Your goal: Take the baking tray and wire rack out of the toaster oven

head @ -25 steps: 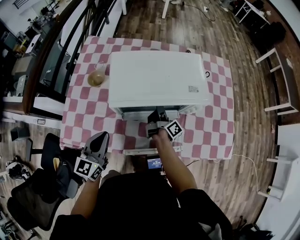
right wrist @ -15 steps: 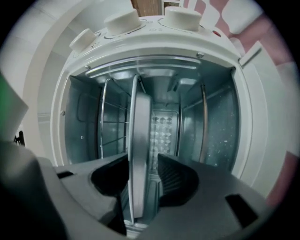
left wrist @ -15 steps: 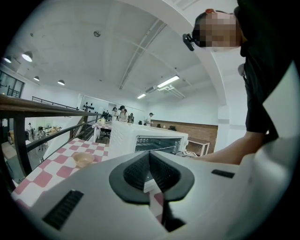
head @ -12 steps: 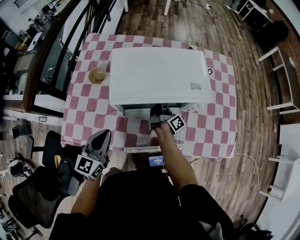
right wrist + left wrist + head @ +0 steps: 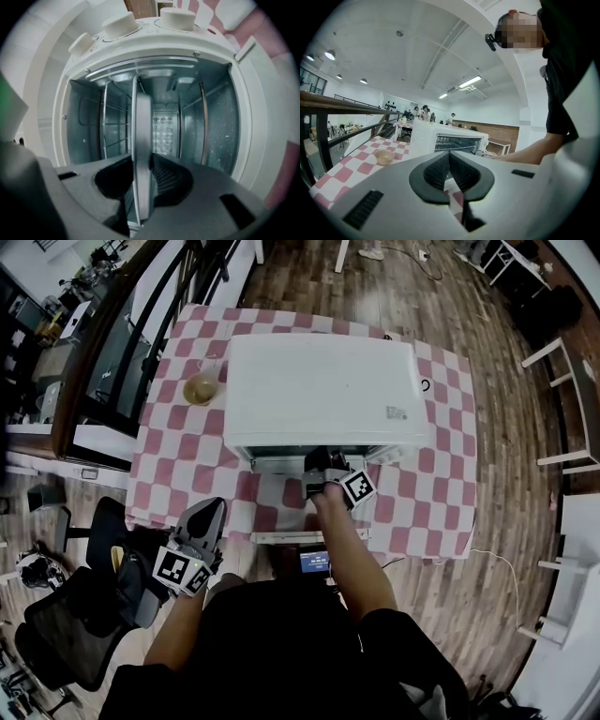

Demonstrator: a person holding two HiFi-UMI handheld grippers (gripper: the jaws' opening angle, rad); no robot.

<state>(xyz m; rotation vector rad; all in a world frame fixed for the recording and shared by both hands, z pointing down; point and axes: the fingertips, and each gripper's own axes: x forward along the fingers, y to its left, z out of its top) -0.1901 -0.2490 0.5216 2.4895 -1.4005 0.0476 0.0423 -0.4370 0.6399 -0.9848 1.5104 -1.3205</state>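
1. Since a second ago: right gripper barely shifted at the oven mouth, jaws narrowed.
2. Inside the toaster oven: baking tray, front rim between the closing jaws, pads meeting both faces. Beside it, wire rack.
3. Step in hand: securing the tray grip. Next, likely: firm clamp, then a straight pull clear of the opening.
4. Idle: left gripper, jaws together, empty, held back off the desk edge.
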